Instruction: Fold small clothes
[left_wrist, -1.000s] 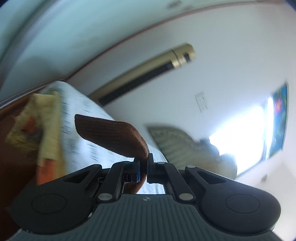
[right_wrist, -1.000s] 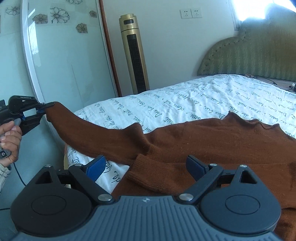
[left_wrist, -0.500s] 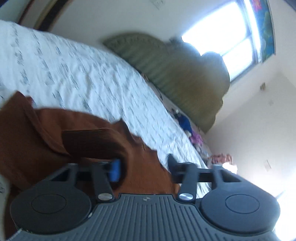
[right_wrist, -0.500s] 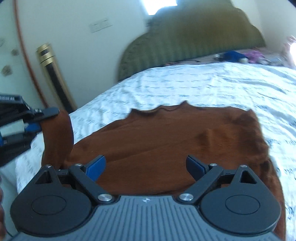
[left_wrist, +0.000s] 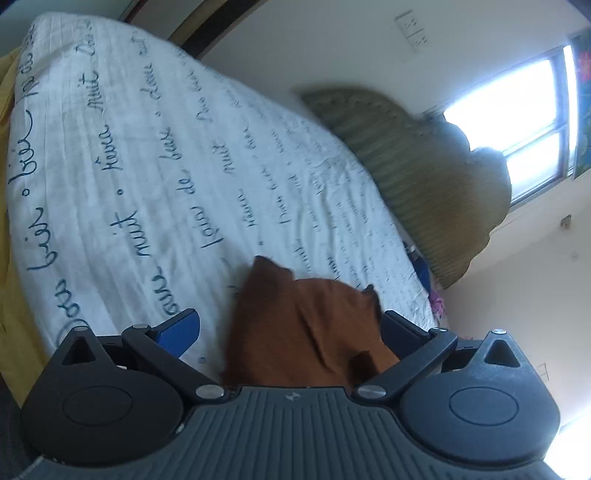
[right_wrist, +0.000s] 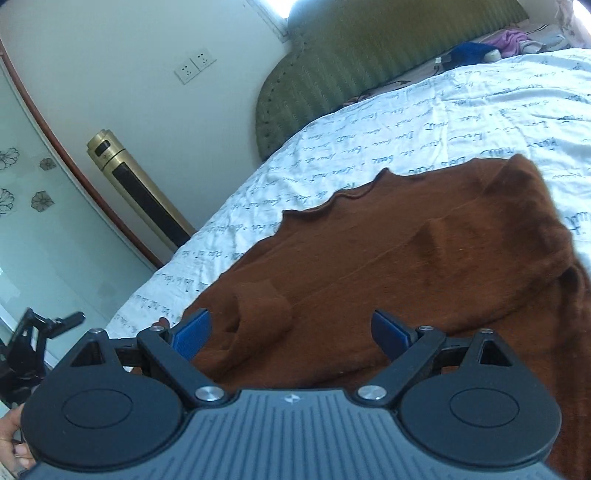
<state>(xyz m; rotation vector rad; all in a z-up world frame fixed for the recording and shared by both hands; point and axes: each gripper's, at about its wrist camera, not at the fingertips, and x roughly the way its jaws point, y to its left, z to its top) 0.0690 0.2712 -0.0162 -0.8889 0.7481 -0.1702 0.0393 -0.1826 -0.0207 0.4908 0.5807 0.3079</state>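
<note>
Sweater (right_wrist: 424, 258): brown knit, spread flat on bed (right_wrist: 369, 147), over white sheet printed with dark script. Scalloped edge toward far side of bed. One sleeve folded inward across body, cuff (right_wrist: 262, 306) resting on knit near lower left of right wrist view. Small raised wrinkle near middle of body.

Left gripper (left_wrist: 288, 326): fingers (left_wrist: 177, 328) spread wide, having just been opening. Brown fabric between them in left wrist view, but no pad pressing on it; blue pad of one finger standing clear over white sheet, other finger just beside fabric edge. Nothing gripped. Also visible at lower left edge of right wrist view, beside bed.

Right gripper (right_wrist: 291, 330): fingers (right_wrist: 194, 328) spread wide, hovering low over sweater. Folded sleeve cuff seen in gap between pads, no contact evident. Nothing gripped.

Hand (right_wrist: 14, 435): partly visible at lower left corner of right wrist view, beneath left gripper.

Surroundings: green padded headboard (right_wrist: 369, 55) at far end of bed. Gold tower appliance (right_wrist: 136, 184) upright against wall beside bed. Double wall socket (right_wrist: 195, 64) above it. Frosted glass panel with flower decals (right_wrist: 22, 184) at left. Bright window (left_wrist: 517, 122) behind headboard in left wrist view. Blue and pink items (right_wrist: 487, 46) lying at head of bed; too small to identify.
</note>
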